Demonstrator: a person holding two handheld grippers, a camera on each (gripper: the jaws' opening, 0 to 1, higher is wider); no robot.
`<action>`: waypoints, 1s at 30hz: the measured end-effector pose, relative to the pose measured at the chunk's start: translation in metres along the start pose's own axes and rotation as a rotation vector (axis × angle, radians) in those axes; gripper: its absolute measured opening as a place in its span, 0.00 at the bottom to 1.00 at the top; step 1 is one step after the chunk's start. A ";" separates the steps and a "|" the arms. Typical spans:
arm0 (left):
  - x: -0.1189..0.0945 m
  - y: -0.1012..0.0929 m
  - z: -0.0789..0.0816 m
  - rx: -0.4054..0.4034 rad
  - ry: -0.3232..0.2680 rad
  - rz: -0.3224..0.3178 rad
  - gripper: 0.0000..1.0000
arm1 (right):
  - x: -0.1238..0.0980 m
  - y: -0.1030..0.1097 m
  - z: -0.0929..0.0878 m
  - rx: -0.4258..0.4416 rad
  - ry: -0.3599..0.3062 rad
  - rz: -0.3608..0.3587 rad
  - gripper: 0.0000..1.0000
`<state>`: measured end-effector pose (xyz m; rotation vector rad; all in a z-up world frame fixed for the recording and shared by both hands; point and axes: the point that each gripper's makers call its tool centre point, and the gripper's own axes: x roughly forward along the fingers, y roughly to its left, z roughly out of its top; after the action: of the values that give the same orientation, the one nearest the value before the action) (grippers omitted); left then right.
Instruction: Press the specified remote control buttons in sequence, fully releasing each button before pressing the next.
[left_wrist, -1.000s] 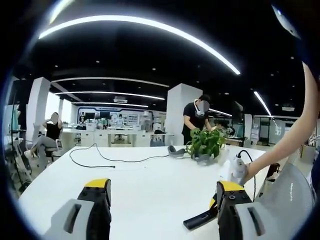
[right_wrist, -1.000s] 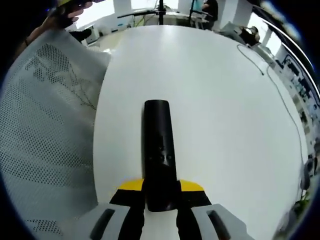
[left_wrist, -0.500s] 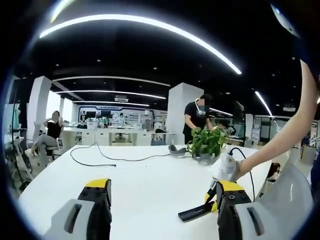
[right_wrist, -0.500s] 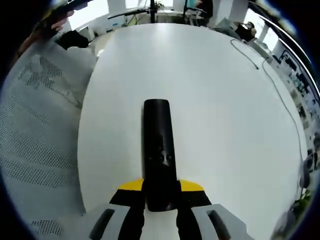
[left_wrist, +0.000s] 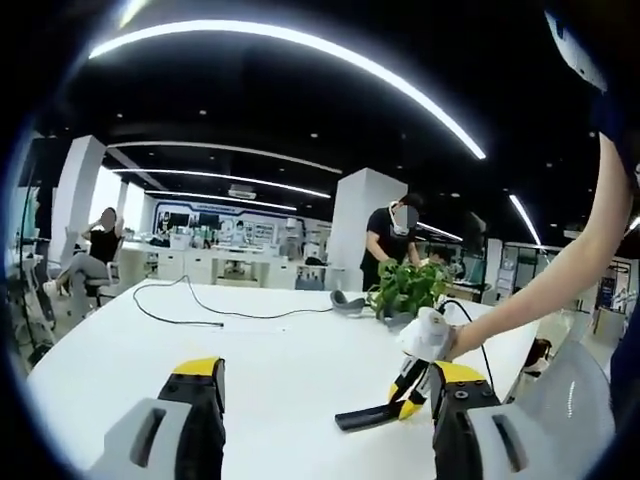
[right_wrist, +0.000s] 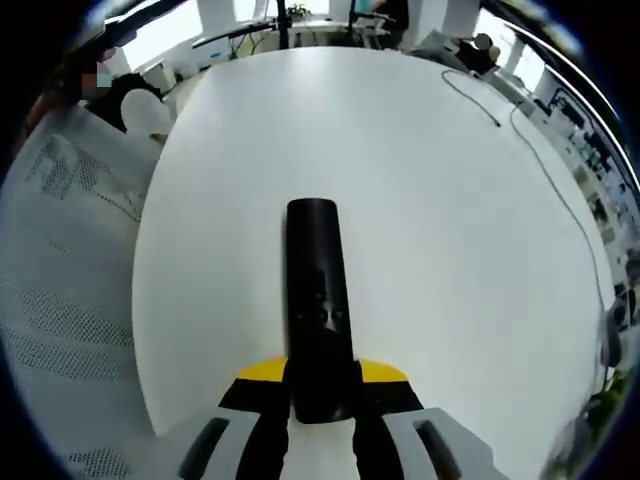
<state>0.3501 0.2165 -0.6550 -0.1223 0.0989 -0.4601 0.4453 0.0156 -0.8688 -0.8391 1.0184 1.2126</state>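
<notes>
We can read no brand or writing on the black remote control (right_wrist: 321, 305); its buttons are too small to make out. Our right gripper (right_wrist: 321, 395) clamps its near end between the yellow-tipped jaws, and the long axis runs straight ahead, over the white table (right_wrist: 420, 180), which lies bare and wide beyond. The table edge curves at left beside a white mesh chair (right_wrist: 60, 300). Our left gripper (left_wrist: 320, 415) stands wide apart, holding nothing, above the table. A black cable (left_wrist: 190, 310) and a potted plant (left_wrist: 405, 290) sit far across.

Long black remote control (right_wrist: 319, 320), buttons up, held level above the white table (right_wrist: 450, 250)
</notes>
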 end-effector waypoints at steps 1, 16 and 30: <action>0.000 0.000 0.000 -0.001 0.002 0.002 0.89 | 0.000 -0.002 0.000 0.001 0.001 -0.003 0.21; -0.001 0.004 -0.002 0.001 0.007 0.020 0.89 | 0.001 -0.033 0.003 -0.009 0.055 -0.002 0.21; 0.000 0.007 -0.003 -0.024 0.009 0.028 0.89 | 0.002 -0.054 0.007 -0.003 0.056 -0.002 0.21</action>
<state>0.3530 0.2228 -0.6590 -0.1420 0.1151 -0.4318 0.4996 0.0129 -0.8688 -0.8810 1.0608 1.1946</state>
